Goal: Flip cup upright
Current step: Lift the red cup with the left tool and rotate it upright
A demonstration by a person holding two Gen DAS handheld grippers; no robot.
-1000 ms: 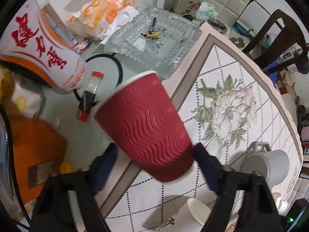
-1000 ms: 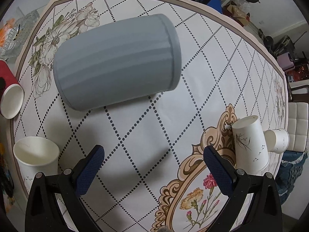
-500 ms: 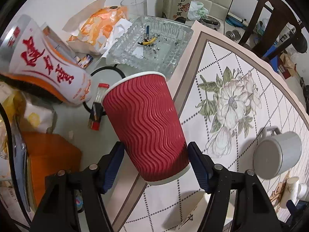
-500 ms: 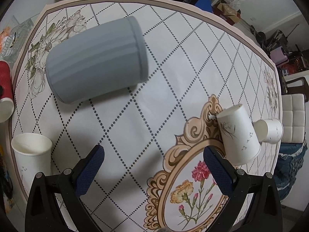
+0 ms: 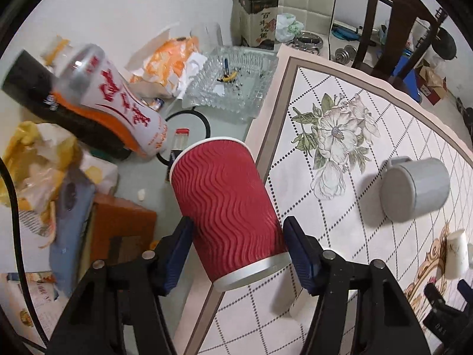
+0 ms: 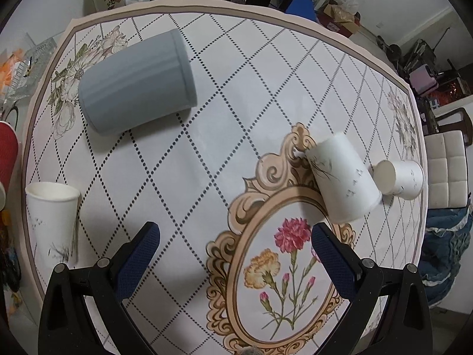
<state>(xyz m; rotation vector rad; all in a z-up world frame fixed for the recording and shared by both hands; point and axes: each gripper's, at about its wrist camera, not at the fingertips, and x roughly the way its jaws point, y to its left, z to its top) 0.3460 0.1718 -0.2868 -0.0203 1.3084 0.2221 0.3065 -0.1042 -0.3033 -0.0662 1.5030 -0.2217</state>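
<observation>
My left gripper (image 5: 238,251) is shut on a red ripple paper cup (image 5: 227,216), held above the table's left edge, mouth pointing away and up, base toward the camera. The cup's edge shows at the far left of the right wrist view (image 6: 7,153). A grey mug (image 6: 136,82) lies on its side on the floral tablecloth (image 6: 236,112); it also shows in the left wrist view (image 5: 414,190). My right gripper (image 6: 233,254) is open and empty above the cloth. Two white paper cups (image 6: 343,177) (image 6: 399,179) lie tipped over at right. One white cup (image 6: 51,210) stands upright at left.
Left of the cloth lie a glass ashtray (image 5: 233,82), a tilted white and orange bottle (image 5: 118,112), a tea box (image 5: 257,20), food bags (image 5: 168,62), an orange box (image 5: 121,230). A dark chair (image 5: 393,32) stands behind the table.
The left gripper has closed on the red cup and turned it, its mouth rising and pointing away. The right gripper has pulled back from the grey mug, open and empty.
</observation>
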